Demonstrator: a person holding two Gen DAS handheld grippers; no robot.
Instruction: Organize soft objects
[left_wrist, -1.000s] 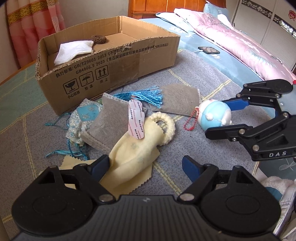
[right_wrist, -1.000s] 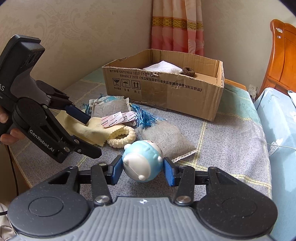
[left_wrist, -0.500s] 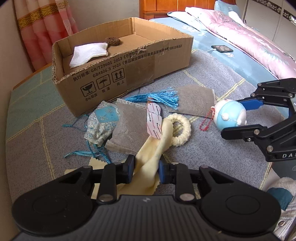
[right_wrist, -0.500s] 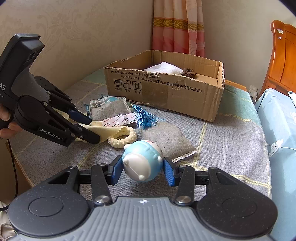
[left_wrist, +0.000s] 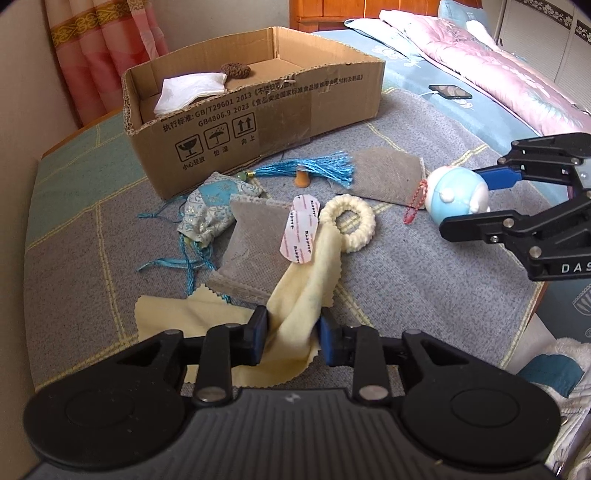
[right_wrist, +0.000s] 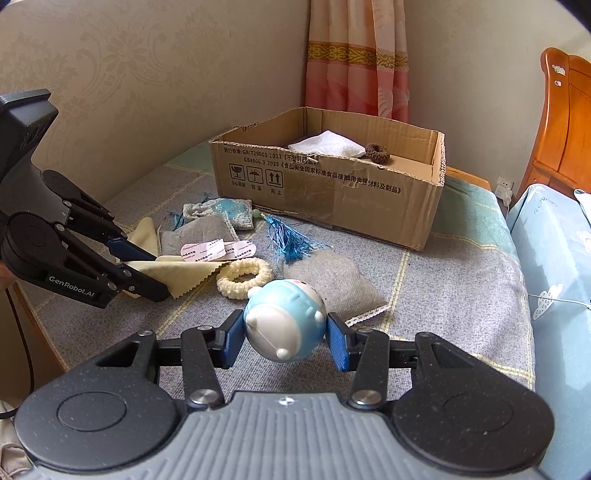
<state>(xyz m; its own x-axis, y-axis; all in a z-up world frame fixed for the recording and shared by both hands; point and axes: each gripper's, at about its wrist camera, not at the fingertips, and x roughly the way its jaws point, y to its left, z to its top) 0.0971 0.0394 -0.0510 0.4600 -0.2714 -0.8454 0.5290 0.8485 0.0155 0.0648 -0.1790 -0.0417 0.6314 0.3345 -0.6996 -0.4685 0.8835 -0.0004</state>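
The left claw (left_wrist: 291, 339) pinches the yellow cloth (left_wrist: 306, 280); the right claw (right_wrist: 284, 339) grips the blue toy (right_wrist: 284, 321). Next, both go into the cardboard box (right_wrist: 332, 192).

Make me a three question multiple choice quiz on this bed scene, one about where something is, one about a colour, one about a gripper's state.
1. Where is the brown hair tie?
A. inside the cardboard box
B. on the pillow
C. under the tassel

2. What colour is the cloth in the left gripper?
A. red
B. pale yellow
C. black

3. What is the right gripper doing?
A. standing open over nothing
B. clamping a phone
C. holding the round blue and white toy

Answers: 1 A, it lies in the box beside the white cloth. 2 B, yellow fabric bunches between the pads. 3 C, both pads press the toy's sides.
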